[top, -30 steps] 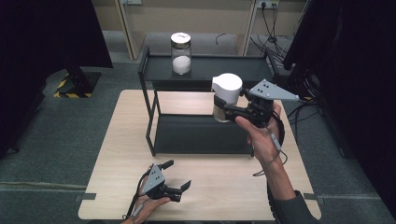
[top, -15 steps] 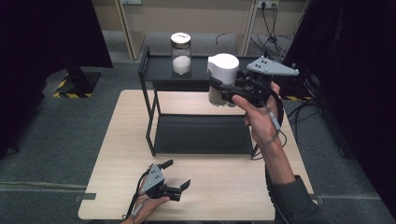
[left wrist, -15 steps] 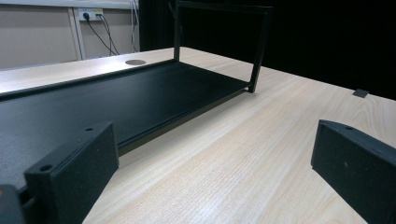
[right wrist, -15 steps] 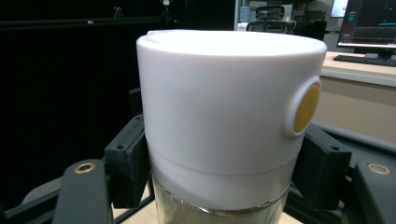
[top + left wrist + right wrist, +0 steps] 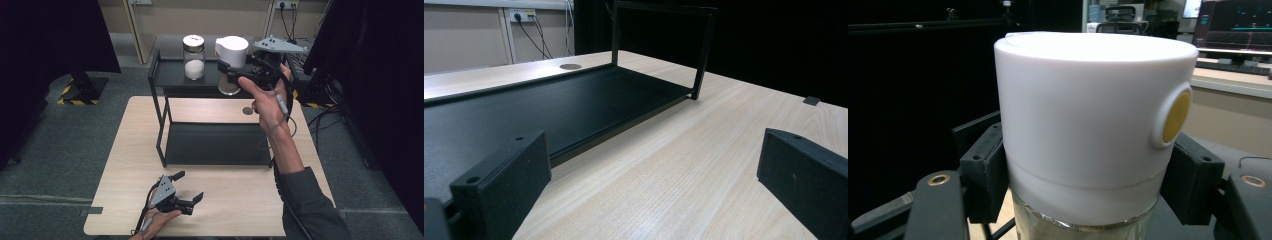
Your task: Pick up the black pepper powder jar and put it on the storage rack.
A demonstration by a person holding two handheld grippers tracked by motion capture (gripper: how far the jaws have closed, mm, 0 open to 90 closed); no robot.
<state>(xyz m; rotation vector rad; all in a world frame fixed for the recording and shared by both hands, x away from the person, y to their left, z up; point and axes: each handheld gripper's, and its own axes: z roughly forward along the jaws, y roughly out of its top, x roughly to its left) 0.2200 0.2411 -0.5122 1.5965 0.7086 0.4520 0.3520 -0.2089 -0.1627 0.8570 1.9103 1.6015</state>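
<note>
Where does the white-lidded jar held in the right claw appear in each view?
High view: white-lidded jar at top centre, held above the black rack's top shelf, right of the other jar.
Left gripper view: not in it.
Right gripper view: jar at centre, between the jaws.
Shared landmark: the black rack.

No readable text showing anywhere, dark mark on the lid of the glass jar [image 5: 194, 56] staying too small to make out, monitor [image 5: 1234, 25] glowing with illegible lines

White-lidded jar [image 5: 231, 62], black shelf [image 5: 172, 75]
</note>
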